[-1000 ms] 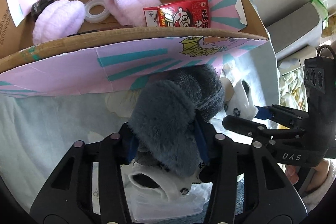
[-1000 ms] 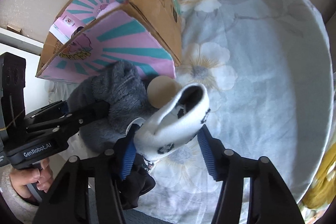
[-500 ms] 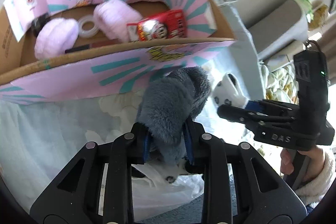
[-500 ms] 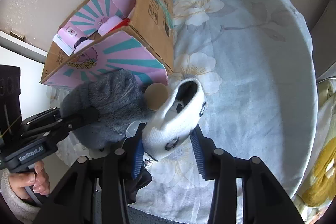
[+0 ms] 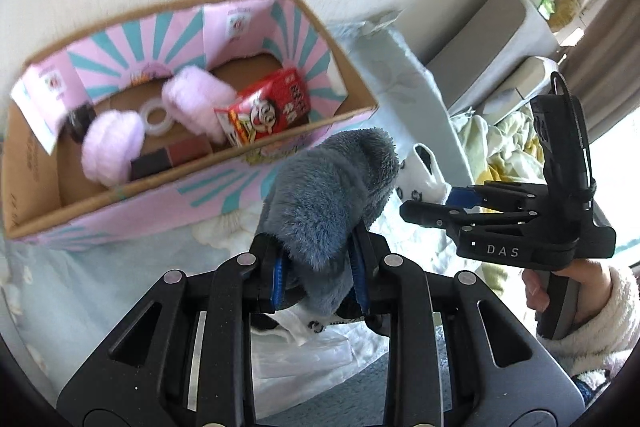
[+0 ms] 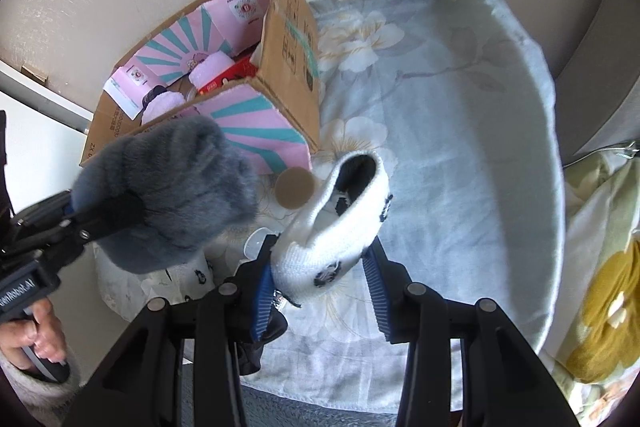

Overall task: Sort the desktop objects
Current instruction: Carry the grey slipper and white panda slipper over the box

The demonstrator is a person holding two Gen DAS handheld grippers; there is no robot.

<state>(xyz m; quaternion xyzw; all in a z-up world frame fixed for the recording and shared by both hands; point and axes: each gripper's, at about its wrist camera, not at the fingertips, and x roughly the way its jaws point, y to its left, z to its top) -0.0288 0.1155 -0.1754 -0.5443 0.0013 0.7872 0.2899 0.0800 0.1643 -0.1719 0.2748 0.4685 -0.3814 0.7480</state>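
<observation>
Left tool [image 5: 318, 273] clamped on the grey slipper [image 5: 326, 195]; the box [image 5: 276, 147] lies at eleven o'clock. Right tool [image 6: 320, 281] grips the white sock [image 6: 340, 227].

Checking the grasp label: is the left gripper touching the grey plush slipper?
Touching. In the left wrist view both fingers press into the grey plush slipper.

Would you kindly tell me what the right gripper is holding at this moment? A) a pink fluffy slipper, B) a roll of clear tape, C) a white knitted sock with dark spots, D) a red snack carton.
C: the right gripper is shut on the white sock above the floral cloth, while the left gripper holds the grey fluffy slipper.
</observation>
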